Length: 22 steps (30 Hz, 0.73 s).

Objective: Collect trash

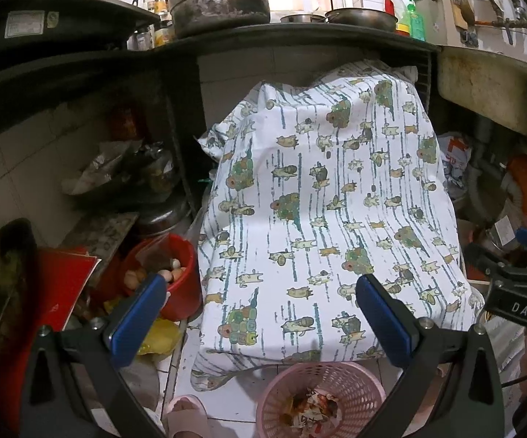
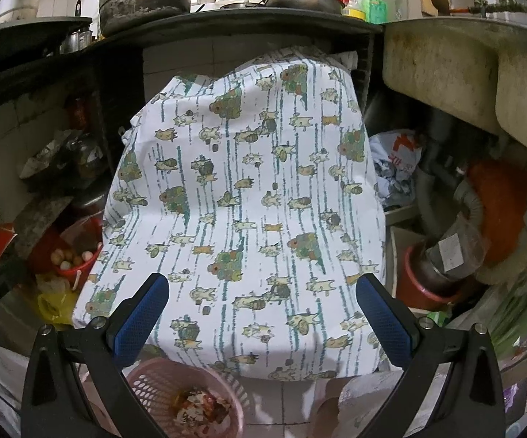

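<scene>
A pink mesh basket (image 1: 358,379) stands on the tiled floor below me, with crumpled trash (image 1: 314,410) inside. It also shows in the right wrist view (image 2: 154,383), with the trash (image 2: 197,410) in it. My left gripper (image 1: 261,303) is open and empty, above and just behind the basket. My right gripper (image 2: 263,301) is open and empty, above and to the right of the basket. Both face a large object draped in a white patterned cloth (image 1: 329,200) (image 2: 249,200). The body of my right gripper shows at the right edge of the left wrist view (image 1: 519,292).
A red bucket (image 1: 183,292) with eggs and a yellow bag (image 1: 161,335) sit left of the cloth. A dark counter (image 1: 300,36) with a big pot (image 1: 219,0) hangs overhead. Sink pipes (image 2: 457,248) and a red basin (image 2: 420,284) crowd the right. A slippered foot (image 1: 187,416) is beside the basket.
</scene>
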{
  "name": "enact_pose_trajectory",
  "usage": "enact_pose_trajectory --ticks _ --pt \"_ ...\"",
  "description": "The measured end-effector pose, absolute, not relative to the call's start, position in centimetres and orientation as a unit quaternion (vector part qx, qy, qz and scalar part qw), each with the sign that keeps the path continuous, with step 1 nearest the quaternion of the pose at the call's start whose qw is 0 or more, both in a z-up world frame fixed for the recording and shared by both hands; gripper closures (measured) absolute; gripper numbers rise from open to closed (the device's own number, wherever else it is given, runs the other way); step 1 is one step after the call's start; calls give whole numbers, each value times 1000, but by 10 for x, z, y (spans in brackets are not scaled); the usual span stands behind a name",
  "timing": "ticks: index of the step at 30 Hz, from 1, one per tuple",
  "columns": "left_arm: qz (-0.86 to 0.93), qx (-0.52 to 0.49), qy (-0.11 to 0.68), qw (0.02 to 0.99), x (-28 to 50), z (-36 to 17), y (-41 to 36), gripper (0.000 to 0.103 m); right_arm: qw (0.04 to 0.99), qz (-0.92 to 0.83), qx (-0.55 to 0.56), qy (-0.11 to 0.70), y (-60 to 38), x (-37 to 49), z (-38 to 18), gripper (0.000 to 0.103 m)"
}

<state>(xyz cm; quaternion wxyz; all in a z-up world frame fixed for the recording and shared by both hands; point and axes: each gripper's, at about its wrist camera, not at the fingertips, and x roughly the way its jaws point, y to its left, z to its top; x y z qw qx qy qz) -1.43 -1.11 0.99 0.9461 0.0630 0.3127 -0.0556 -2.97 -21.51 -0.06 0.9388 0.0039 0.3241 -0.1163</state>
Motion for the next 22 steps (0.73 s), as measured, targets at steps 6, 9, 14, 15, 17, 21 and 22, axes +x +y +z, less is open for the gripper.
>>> enact_pose_trajectory --ticks 6,9,14,15,17,21,22 --pt "-35 89 289 953 -18 12 -15 0 938 -115 11 326 -217 -29 1 0" --pt "-40 91 283 954 -21 12 -17 0 939 -115 4 324 -216 -28 1 0" --pt "-39 94 286 953 -20 11 -18 0 939 -115 -2 323 -211 -28 2 0" --pt "-38 94 286 953 -20 11 -17 0 939 -115 -1 323 -211 -29 2 0" --pt "-39 93 287 953 -20 11 -17 0 939 -118 -2 323 -211 -29 2 0" --pt "-39 94 287 953 -20 11 -17 0 939 -119 -2 322 -211 -29 2 0" --pt "-39 94 287 952 -21 10 -17 0 939 -119 -1 323 -211 -29 2 0"
